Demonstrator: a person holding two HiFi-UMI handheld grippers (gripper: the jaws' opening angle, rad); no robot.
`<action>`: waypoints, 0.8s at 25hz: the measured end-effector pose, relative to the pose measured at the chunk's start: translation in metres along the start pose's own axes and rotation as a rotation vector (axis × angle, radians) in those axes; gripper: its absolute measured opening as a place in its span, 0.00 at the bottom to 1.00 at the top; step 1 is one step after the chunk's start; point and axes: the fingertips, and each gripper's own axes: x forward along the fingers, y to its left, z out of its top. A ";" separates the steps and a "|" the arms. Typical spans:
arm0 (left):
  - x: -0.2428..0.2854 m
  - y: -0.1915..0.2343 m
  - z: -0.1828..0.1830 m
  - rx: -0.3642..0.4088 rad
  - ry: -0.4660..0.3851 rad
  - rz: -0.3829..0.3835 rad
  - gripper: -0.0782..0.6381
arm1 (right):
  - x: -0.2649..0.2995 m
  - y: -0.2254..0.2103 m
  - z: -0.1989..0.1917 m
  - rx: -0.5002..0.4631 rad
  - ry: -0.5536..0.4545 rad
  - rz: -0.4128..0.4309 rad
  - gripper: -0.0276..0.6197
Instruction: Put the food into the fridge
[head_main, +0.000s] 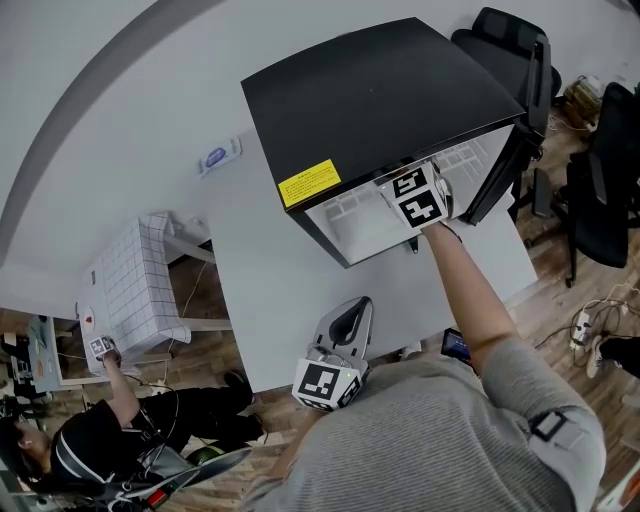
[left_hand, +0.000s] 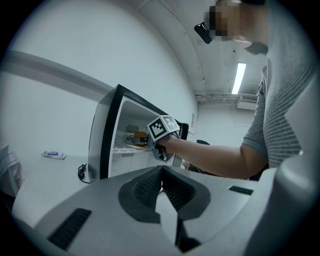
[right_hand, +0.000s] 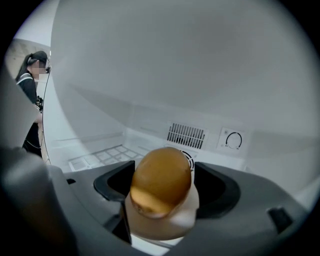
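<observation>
A black mini fridge (head_main: 380, 90) stands on the white table (head_main: 270, 290) with its door (head_main: 520, 130) swung open to the right. My right gripper (head_main: 418, 200) reaches into the fridge's upper compartment. In the right gripper view it (right_hand: 162, 200) is shut on the food (right_hand: 161, 185), a rounded piece with a brown top and a pale base, held above the white shelf (right_hand: 102, 156). My left gripper (head_main: 348, 322) hangs over the table's near edge. Its jaws (left_hand: 161, 185) are shut with nothing between them, and it faces the fridge (left_hand: 105, 135).
A vent (right_hand: 186, 135) and a dial (right_hand: 233, 140) are on the fridge's back wall. A small white and blue object (head_main: 218, 156) lies at the table's far left. Black chairs (head_main: 610, 190) stand right of the fridge. A person (head_main: 90, 440) sits by a checked side table (head_main: 135, 285).
</observation>
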 end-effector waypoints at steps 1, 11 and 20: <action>0.000 0.000 0.000 0.000 0.001 0.000 0.12 | -0.002 0.000 0.002 0.007 -0.009 0.001 0.59; 0.002 -0.009 0.000 0.015 0.007 -0.020 0.12 | -0.015 -0.001 0.006 0.029 -0.051 0.010 0.60; 0.004 -0.019 -0.001 0.034 0.008 -0.048 0.12 | -0.044 0.005 0.007 0.115 -0.145 0.062 0.60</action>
